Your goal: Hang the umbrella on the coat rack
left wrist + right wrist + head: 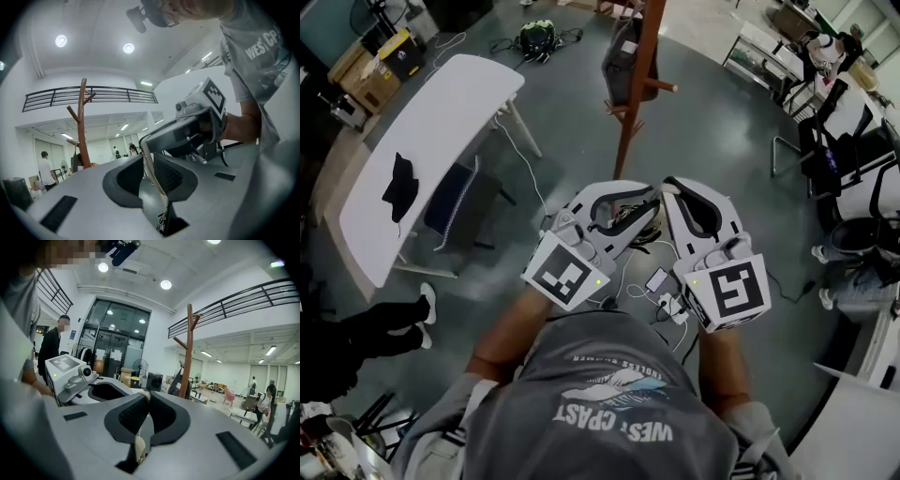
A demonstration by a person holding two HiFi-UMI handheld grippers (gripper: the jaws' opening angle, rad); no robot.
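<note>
I hold both grippers close to my chest, tips nearly touching. The left gripper is shut on a thin pale strap that runs up to the right gripper. Below its jaws shows a dark patterned bit of the umbrella, also seen between the grippers. The right gripper is shut on the same pale strap. The brown wooden coat rack stands a few steps ahead.
A dark bag hangs on the rack. A white table with a black item and a blue chair are at left. A power strip with cables lies by my feet. Chairs stand at right.
</note>
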